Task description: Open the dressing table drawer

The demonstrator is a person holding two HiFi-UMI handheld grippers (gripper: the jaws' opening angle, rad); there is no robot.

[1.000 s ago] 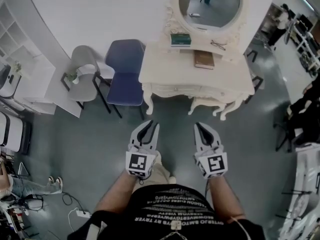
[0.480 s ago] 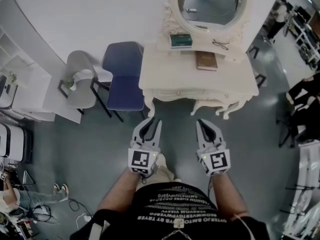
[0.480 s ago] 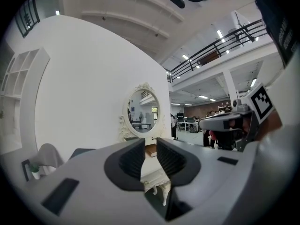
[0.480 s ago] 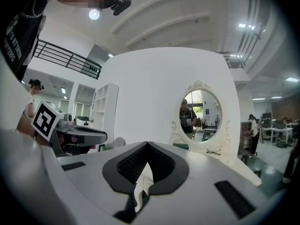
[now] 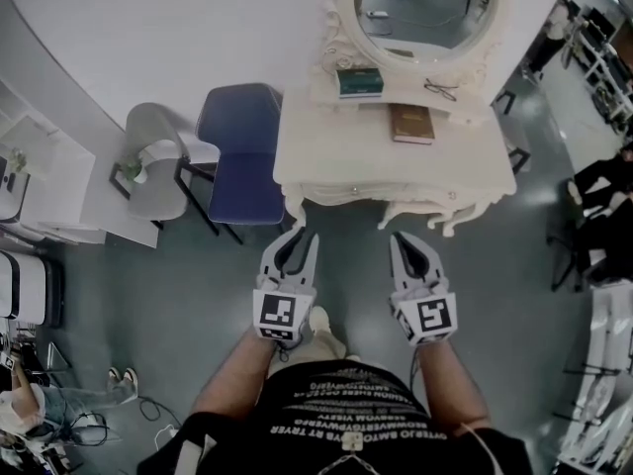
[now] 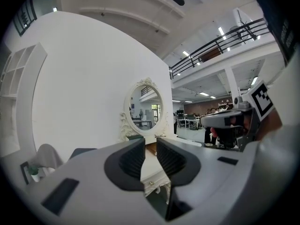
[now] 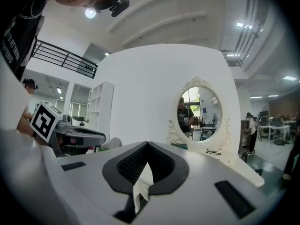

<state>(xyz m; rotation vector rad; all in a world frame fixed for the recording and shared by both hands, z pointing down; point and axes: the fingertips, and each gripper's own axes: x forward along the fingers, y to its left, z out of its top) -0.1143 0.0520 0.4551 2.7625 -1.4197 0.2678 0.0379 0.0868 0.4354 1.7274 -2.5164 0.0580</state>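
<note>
The cream dressing table [image 5: 336, 156] stands against the white wall ahead, with an oval mirror [image 5: 425, 8] on top. Its drawer front [image 5: 396, 192] faces me and looks closed; in the left gripper view a small knob on the drawer front [image 6: 151, 183] shows through the jaw gap. My left gripper [image 5: 299, 237] [image 6: 150, 142] is held level short of the table, open a little, with nothing between its jaws. Beside it, my right gripper [image 5: 401, 239] [image 7: 147, 145] is shut and empty, its tips meeting. Neither touches the table.
On the tabletop lie a brown book [image 5: 409, 123], a green box [image 5: 358, 81] and glasses [image 5: 440, 90]. A cream stool [image 5: 425, 211] is tucked under the table. A blue chair [image 5: 242, 151] and a grey chair [image 5: 158, 166] stand to the left.
The person has walked forward, so the dressing table is nearer. Both grippers travelled forward with the person, and their jaws stand as before.
</note>
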